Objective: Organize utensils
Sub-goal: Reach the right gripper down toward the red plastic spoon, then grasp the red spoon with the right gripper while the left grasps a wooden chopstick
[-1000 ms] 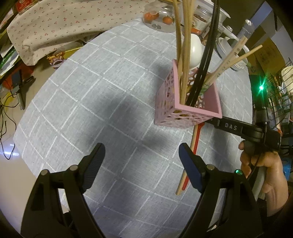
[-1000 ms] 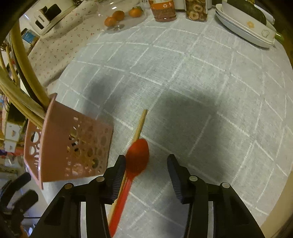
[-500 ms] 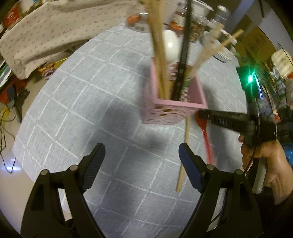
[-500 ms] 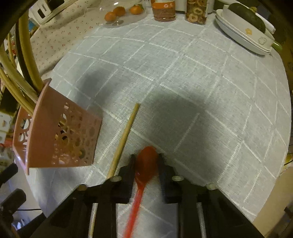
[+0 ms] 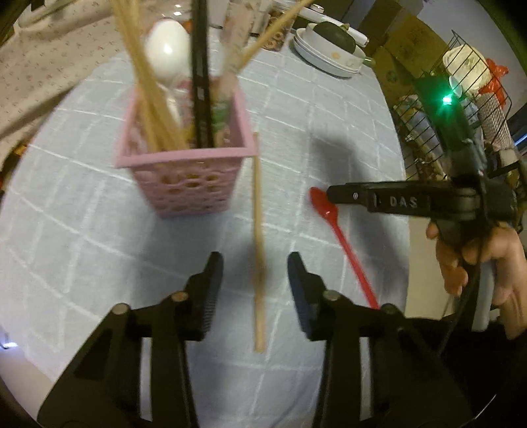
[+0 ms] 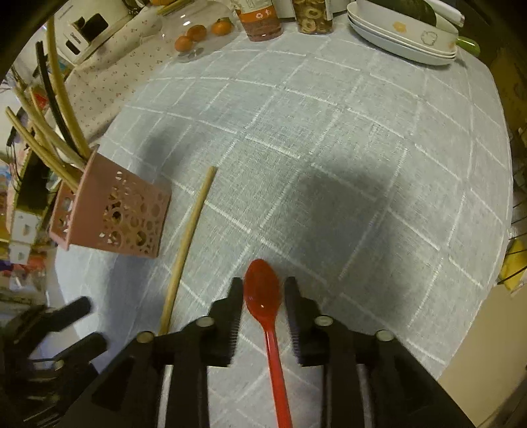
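Observation:
A pink perforated utensil basket [image 5: 187, 177] stands on the grey checked tablecloth and holds chopsticks, a white spoon and black utensils; it also shows in the right wrist view [image 6: 112, 217]. A single wooden chopstick [image 5: 257, 243] lies on the cloth beside it, between the open fingers of my left gripper [image 5: 255, 273]; it shows in the right wrist view too [image 6: 187, 243]. A red plastic spoon [image 6: 265, 306] lies on the cloth between the fingers of my right gripper [image 6: 263, 293], which stand slightly apart from the bowl. The spoon is also in the left wrist view [image 5: 339, 230].
Stacked white dishes [image 6: 405, 39] with a dark green vegetable sit at the far right. A glass dish of oranges [image 6: 197, 33], jars [image 6: 263, 19] and a floral cloth [image 6: 108, 72] lie at the far edge. A wire rack [image 5: 461, 98] stands beyond the table's right edge.
My left gripper swung right and lined up over the loose chopstick, its fingers narrowing. My right gripper's fingers, closed in on the red spoon's bowl half a second ago, now stand a little wider around it.

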`<state>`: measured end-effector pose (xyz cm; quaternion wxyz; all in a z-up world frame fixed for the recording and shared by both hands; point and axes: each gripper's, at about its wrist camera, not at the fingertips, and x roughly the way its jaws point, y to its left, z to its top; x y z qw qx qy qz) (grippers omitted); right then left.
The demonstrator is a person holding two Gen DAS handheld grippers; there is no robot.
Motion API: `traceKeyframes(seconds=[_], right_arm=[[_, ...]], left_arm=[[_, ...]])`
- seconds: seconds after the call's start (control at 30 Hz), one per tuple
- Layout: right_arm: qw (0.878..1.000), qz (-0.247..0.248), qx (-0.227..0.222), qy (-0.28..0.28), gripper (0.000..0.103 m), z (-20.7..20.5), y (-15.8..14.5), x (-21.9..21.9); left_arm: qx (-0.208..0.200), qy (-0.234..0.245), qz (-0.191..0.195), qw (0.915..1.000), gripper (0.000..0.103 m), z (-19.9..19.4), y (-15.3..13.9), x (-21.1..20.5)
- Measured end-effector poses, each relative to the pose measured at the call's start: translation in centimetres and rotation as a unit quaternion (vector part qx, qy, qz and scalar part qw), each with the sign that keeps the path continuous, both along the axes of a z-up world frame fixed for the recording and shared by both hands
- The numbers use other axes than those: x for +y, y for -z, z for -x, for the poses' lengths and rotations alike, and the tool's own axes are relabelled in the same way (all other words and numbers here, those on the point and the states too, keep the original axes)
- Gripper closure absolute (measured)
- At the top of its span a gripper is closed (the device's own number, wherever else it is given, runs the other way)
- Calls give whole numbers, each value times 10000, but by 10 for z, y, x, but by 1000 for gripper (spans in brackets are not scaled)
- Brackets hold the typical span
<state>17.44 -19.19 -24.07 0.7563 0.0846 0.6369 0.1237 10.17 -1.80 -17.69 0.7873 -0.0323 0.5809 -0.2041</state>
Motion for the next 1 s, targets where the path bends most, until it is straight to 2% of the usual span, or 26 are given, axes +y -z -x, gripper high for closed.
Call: traceKeyframes(seconds=[0.2,0.27,0.33,0.4,0.53,0.7,0.8,0.83,0.87,0.93,1.0], right_arm=[[9996,62,195,-205,73,-4,8,0],[9994,79,226,-240,73,-3,11,0],[9995,80,233,-221,73,2,4,-8],[9996,78,234,-168,73,5,2,-14],[9995,78,262,-134,73,14,-2,-25],[9993,98,286,-208,73,32,-8,-36],[9993,116,268,-219,67,37,-11,-41],[9994,129,255,-214,63,38,-12,-41],[9994,130,238,-210,62,39,-14,-42],[9995,106,238,-200,61,38,-13,-40],[9995,100,240,-197,61,40,-14,-42]], left_arm=[[119,176,41,9998,77,-6,26,-23],[325,203,13,9993,97,-8,36,-26],[465,149,-43,9988,97,-10,45,-25],[521,159,-111,9985,102,-7,48,-24],[558,441,-250,9972,103,12,42,-23],[857,701,-371,9932,103,41,43,-7],[500,695,-314,9958,100,48,30,3],[365,633,-285,9969,87,45,26,5],[271,560,-230,9978,67,42,23,6],[44,356,-98,9993,56,32,19,7],[-24,244,6,9997,56,21,23,4]])
